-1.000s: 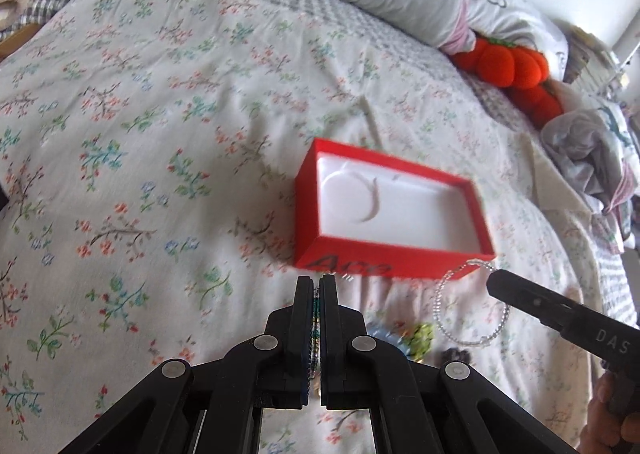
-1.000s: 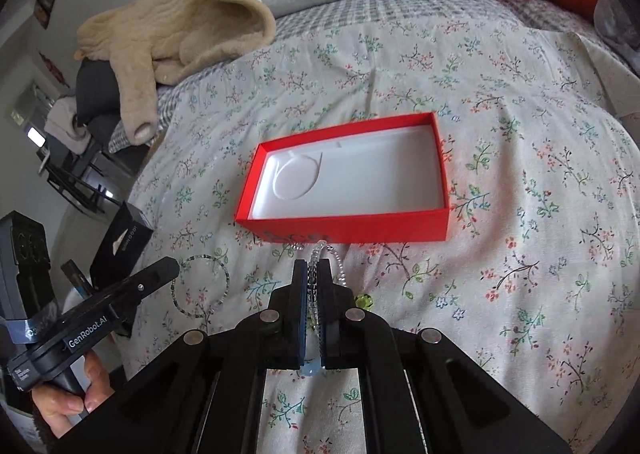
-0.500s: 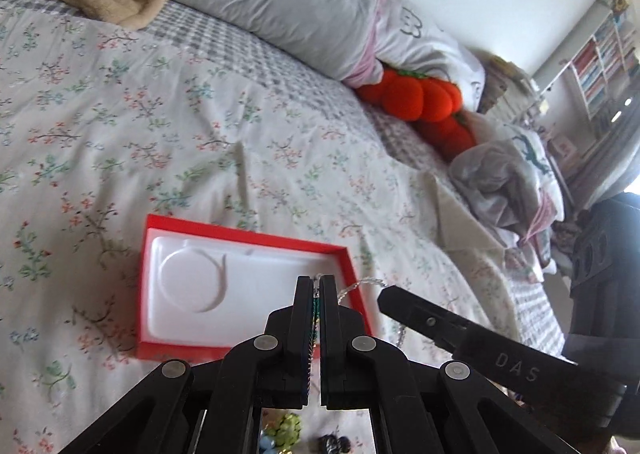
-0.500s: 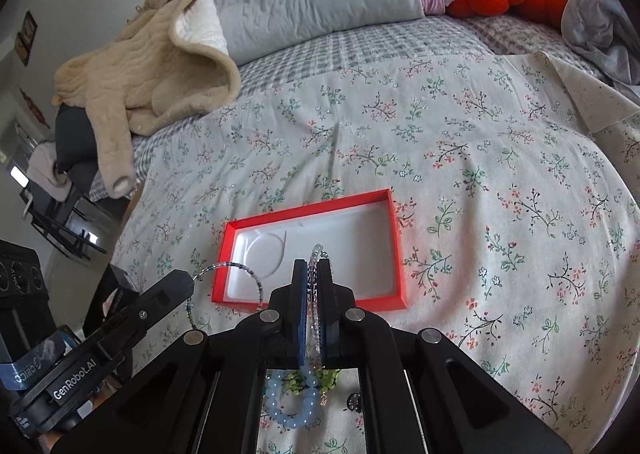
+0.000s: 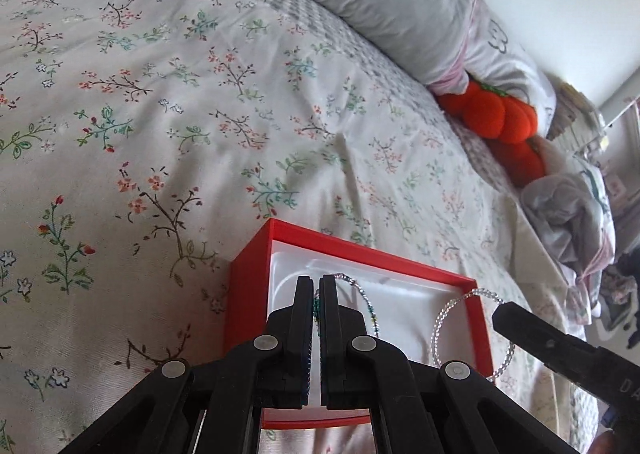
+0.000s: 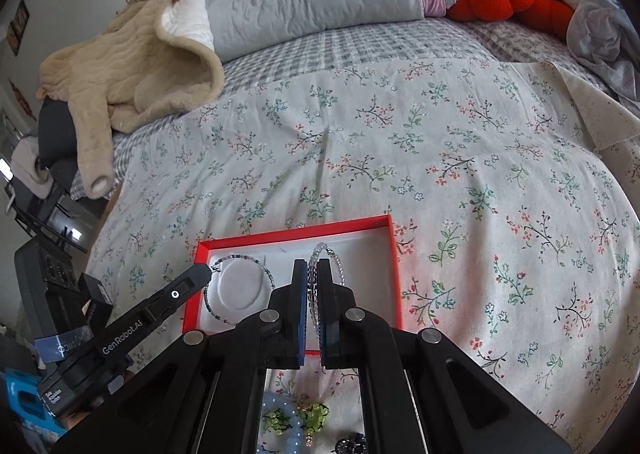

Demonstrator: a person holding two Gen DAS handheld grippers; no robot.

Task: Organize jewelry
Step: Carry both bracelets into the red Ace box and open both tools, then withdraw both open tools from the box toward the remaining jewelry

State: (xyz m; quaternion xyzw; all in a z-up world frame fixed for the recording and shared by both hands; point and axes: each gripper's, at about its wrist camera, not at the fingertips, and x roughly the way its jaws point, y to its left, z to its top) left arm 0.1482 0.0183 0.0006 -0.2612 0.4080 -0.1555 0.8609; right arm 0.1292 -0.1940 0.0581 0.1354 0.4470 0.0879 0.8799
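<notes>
With the left claw (image 5: 316, 294) clamping a dark beaded bracelet (image 6: 240, 286) and the right claw (image 6: 314, 274) clamping a clear one (image 5: 472, 330) over the red box (image 6: 394, 254) on the bed, each should be lowering well inside the white tray before releasing.

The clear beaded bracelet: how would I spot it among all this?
Find the flowered bedspread, then the open red cardboard box with a white lining on it. The clear beaded bracelet hangs over the box, pinched in the right gripper; the left gripper's darker teal-beaded bracelet is thinner.
</notes>
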